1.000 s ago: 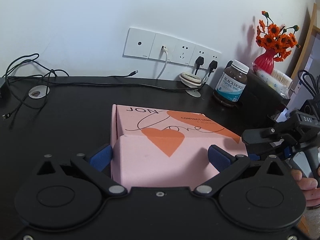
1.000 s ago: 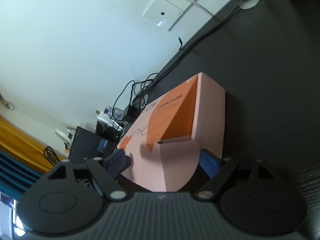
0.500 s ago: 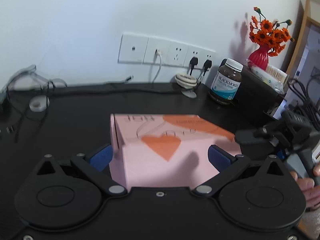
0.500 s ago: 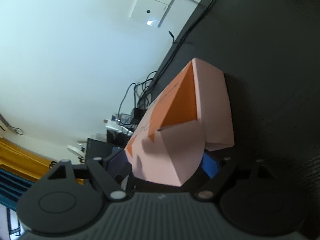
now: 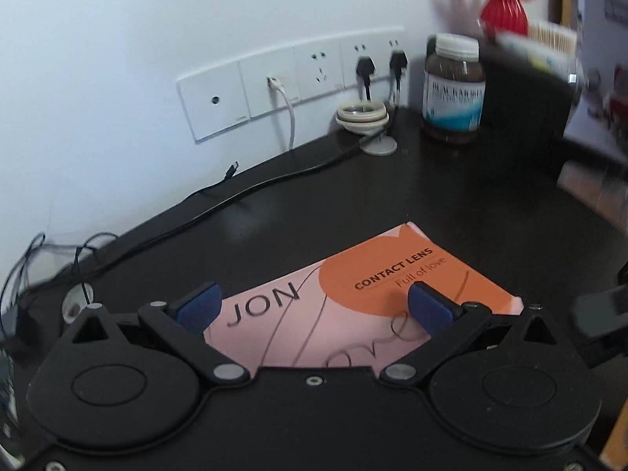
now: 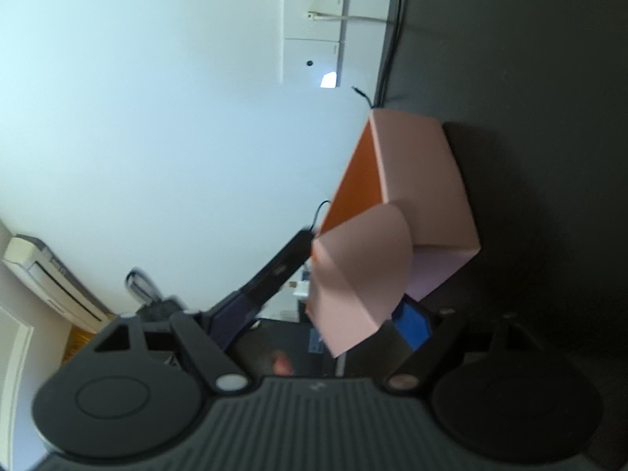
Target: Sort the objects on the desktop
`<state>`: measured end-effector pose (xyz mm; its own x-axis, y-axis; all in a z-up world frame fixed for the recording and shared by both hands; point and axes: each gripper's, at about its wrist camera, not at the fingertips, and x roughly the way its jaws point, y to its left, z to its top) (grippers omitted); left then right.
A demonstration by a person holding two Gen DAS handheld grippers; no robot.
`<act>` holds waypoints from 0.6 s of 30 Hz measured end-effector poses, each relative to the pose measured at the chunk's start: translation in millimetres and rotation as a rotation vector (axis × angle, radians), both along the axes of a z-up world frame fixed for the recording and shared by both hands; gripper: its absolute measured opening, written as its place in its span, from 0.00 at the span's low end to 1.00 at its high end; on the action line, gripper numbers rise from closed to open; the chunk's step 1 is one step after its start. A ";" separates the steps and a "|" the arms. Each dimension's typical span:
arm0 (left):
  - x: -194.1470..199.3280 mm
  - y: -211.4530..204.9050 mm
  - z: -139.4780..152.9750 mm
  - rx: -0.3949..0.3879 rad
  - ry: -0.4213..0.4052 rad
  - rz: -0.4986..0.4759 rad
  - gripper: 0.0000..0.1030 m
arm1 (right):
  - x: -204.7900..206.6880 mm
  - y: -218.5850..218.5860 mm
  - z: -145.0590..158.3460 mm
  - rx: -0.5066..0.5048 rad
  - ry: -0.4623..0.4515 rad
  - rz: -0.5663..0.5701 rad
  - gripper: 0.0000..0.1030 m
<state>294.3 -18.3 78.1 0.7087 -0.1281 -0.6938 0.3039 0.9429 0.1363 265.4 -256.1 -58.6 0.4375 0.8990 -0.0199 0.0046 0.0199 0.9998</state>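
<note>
A pink box (image 5: 365, 294) with an orange patch, printed JON and CONTACT LENS, lies on the black desk (image 5: 451, 204). My left gripper (image 5: 313, 307) hangs open just over its lid, one blue pad at the lid's left edge and the other over the orange patch. In the right wrist view the picture is rolled, so the desk (image 6: 549, 78) runs down the right side. There the box (image 6: 424, 180) shows its end, with a loose pink flap (image 6: 361, 274) sticking out. My right gripper (image 6: 361, 278) is open around that flap, one finger above and one blue pad (image 6: 412, 322) below.
At the back right stand a brown supplement bottle (image 5: 453, 90), a black case (image 5: 526, 117) and a red vase (image 5: 506, 8) with orange flowers. A coiled ring stack (image 5: 363, 115) sits under the wall sockets (image 5: 290, 82). Cables (image 5: 235, 196) run along the desk's back edge.
My left gripper has risen and come forward from the box's front face to above its lid. My right gripper has rolled a good way round and closed in on the end flap.
</note>
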 end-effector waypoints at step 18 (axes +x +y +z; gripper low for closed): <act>10.1 -37.6 4.6 0.234 0.002 -0.076 1.00 | -13.6 -0.6 -9.1 0.181 0.067 -0.039 0.83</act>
<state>304.4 -55.9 82.7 0.7018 -0.0165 -0.7122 0.3729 0.8603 0.3475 251.8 -256.6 -67.7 0.4751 0.8730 0.1104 0.0683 -0.1617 0.9845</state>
